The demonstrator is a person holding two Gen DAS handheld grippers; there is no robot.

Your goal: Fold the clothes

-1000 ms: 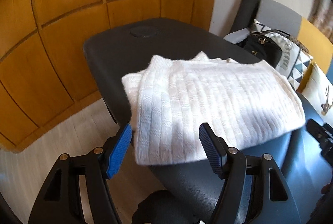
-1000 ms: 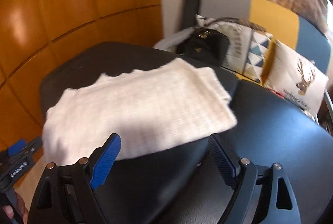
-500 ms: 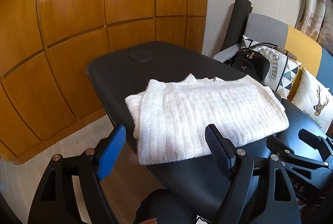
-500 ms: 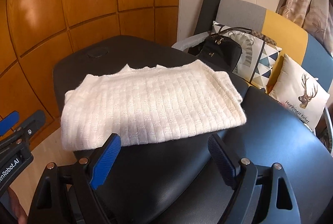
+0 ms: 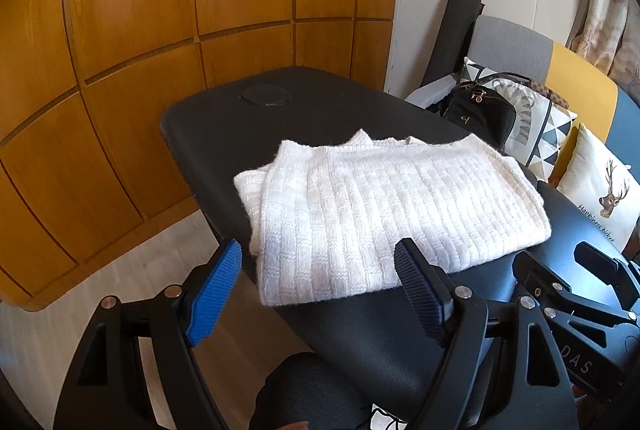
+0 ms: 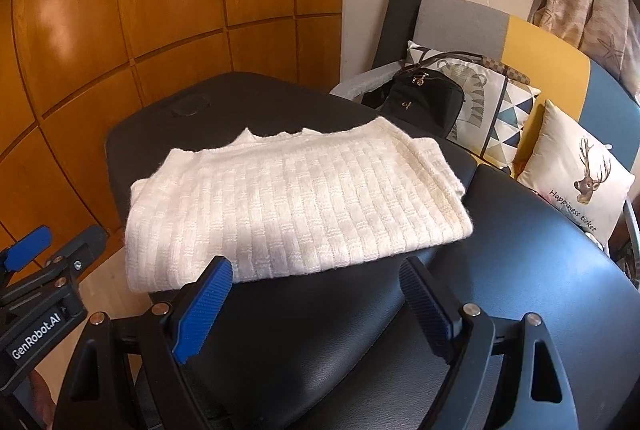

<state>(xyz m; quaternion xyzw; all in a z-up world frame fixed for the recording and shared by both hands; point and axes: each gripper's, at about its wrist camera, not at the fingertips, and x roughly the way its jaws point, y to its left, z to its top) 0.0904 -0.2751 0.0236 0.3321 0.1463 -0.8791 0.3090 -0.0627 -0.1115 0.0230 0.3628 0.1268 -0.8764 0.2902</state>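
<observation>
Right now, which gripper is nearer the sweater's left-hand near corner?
Left. The left gripper hangs open just short of that corner of the white sweater. The right gripper, also open, sits back over bare black table, toward the sweater's middle.

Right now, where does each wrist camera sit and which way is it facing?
Left wrist: rides the left gripper, near the table's left front edge, looking over the folded white sweater toward the wood wall; its own open fingers and the right gripper show.
Right wrist: rides the right gripper, further right, facing the sweater and deer cushion; its open fingers and the left gripper show.
Shared: sweater, table, black bag, cushions.
</observation>
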